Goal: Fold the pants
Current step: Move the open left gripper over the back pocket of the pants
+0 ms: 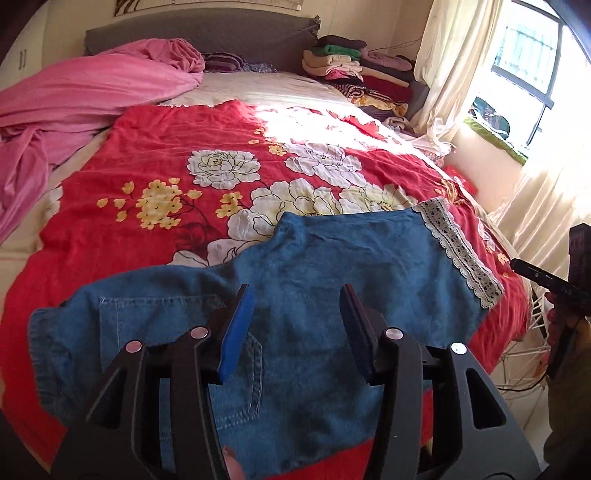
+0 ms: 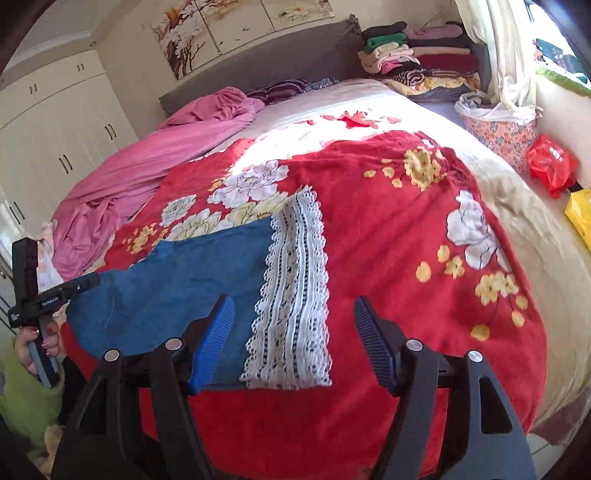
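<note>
- Bed filled both views, covered by a red floral blanket; strong sun patch lay across its far half.
- Pink sheet lay bunched at the far left; grey headboard behind it; white wardrobe and wall pictures beyond.
- Stacked clothes sat in the far right corner by the curtain and window.
- Floral bag, red bag and yellow bag stood beside the bed.
- Pants, blue denim with a lace hem, lay flat on the blanket at the near edge.
- Left tongs hung open over the pants, gripping nothing.
- Right tongs hung open over the hem, also gripping nothing.
</note>
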`<state>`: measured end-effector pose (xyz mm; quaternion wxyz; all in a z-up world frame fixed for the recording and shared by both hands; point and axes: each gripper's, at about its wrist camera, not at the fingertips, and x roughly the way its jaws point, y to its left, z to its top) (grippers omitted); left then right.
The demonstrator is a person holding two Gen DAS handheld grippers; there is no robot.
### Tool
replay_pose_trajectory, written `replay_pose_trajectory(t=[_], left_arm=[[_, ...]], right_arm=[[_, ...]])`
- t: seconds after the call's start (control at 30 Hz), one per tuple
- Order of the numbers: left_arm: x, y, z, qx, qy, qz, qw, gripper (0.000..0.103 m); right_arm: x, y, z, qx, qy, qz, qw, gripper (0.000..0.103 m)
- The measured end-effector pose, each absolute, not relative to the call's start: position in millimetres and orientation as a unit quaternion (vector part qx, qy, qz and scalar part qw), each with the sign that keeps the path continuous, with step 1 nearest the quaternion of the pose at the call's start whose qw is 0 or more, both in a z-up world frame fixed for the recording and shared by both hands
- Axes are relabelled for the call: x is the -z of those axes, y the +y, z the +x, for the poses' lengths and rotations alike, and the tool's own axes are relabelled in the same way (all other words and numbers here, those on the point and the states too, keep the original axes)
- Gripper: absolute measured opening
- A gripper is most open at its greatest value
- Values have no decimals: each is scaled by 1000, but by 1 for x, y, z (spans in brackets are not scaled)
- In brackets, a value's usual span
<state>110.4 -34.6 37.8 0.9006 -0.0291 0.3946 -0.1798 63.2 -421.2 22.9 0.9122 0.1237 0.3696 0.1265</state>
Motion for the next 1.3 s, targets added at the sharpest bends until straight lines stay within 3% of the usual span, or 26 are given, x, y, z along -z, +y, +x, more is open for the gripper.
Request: replay_pose_trajectory(t=[0.4, 0.47, 0.53, 0.63, 0.7, 0.93, 1.07, 1.3], left_arm=[[-19, -2, 70, 106, 404, -12, 908, 47], [-10, -1, 72, 88, 411, -1, 907, 47], [-2, -1, 74, 83, 418, 10, 905, 47], [10, -5, 75, 60, 430, 43, 900, 48], [15, -3, 76, 50, 440, 49, 895, 48], [24, 11, 78, 55, 457, 25, 887, 48], [24, 10, 78, 58, 458, 23, 887, 48], [25, 11, 78, 62, 458, 21, 887, 51]], right_arm=[[30, -425, 73, -135, 422, 231, 866, 67], [35, -421, 75, -155, 425, 245, 858, 55], [38, -417, 78, -176, 428, 252, 850, 34], [35, -410, 76, -198, 422, 236, 853, 23], [25, -409, 70, -192, 413, 208, 865, 21], [30, -407, 57, -143, 446, 117, 876, 24], [44, -409, 58, -133, 452, 127, 873, 25], [32, -415, 52, -110, 454, 110, 878, 37]])
